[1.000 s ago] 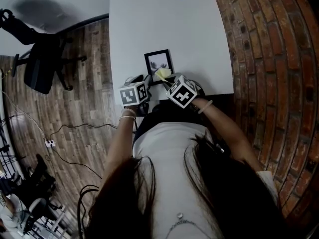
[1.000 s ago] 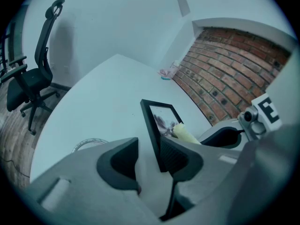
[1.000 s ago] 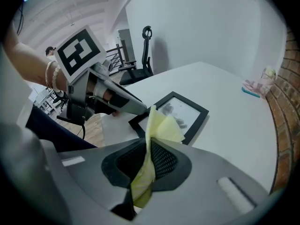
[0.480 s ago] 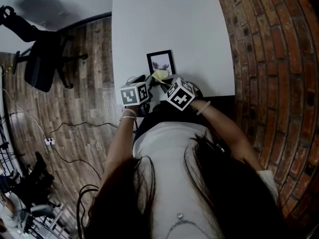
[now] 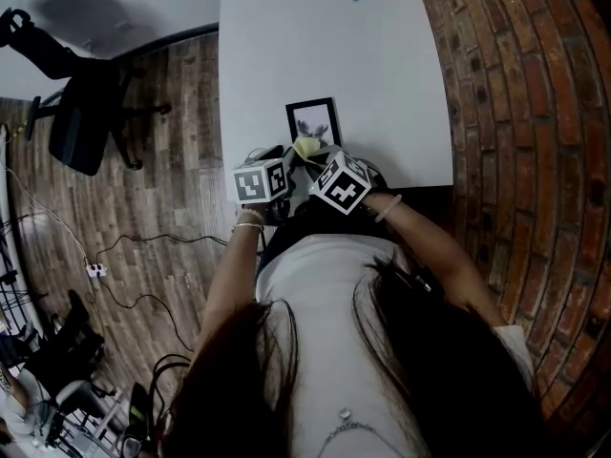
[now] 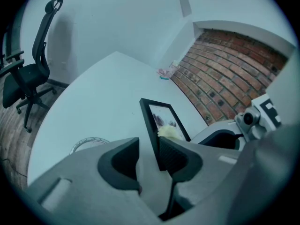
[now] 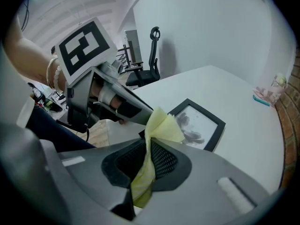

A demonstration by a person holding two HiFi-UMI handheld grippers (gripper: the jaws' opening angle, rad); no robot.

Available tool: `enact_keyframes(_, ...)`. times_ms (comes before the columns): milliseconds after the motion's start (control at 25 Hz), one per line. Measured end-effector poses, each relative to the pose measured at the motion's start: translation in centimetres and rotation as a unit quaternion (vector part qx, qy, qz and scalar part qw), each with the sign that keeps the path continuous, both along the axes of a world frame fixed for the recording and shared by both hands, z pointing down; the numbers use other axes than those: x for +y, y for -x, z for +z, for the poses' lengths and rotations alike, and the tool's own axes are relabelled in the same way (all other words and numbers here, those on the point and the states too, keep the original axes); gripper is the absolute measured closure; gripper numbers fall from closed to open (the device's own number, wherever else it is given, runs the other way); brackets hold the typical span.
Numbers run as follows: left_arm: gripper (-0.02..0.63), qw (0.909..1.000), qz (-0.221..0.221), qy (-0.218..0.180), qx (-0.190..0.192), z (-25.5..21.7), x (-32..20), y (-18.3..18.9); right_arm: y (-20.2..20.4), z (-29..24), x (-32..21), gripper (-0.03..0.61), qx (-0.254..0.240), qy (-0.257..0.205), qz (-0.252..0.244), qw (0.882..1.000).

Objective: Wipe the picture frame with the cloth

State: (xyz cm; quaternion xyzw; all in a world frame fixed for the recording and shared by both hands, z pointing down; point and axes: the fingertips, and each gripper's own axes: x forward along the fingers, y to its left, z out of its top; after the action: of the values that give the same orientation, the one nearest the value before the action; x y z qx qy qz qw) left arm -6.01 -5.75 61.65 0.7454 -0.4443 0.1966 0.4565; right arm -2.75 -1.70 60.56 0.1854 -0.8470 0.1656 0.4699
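Right tool [image 7: 148,153] clamping cloth [image 7: 161,123], left tool [image 6: 149,149] just closing around picture frame [image 6: 162,117]

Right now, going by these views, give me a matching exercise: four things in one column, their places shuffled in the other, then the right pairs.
Things
1. cloth
2. picture frame
3. office chair
4. brick wall

Places
A. on the wooden floor
B. pinched in the right gripper
C. on the white table
D. along that table's right side in the head view

Pairs: 1-B, 2-C, 3-A, 4-D
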Motion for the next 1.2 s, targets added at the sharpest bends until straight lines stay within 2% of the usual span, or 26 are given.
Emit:
enact_keyframes(400, 0.480, 1.0000, 0.000, -0.002, 0.004, 0.1, 0.0, -0.1, 1.3, -0.3, 0.5, 0.545, -0.018, 0.005, -0.023, 1.000)
enact_keyframes(720, 0.489, 0.9999, -0.008, -0.001, 0.007, 0.3, 0.1, 0.0, 1.6, -1.1, -0.7, 0.545, -0.031, -0.025, -0.025, 0.999)
enact_keyframes(1000, 0.502, 1.0000, -0.009, -0.002, 0.000, 0.6, 0.0, -0.1, 1.7, -0.4, -1.7, 0.545, -0.011, -0.044, -0.049, 0.998)
enact_keyframes(1200, 0.502, 0.9999, -0.009, 0.005, 0.012, 0.5, 0.1, 0.0, 1.9, -0.2, -2.4, 0.545, -0.001, -0.051, -0.060, 0.997)
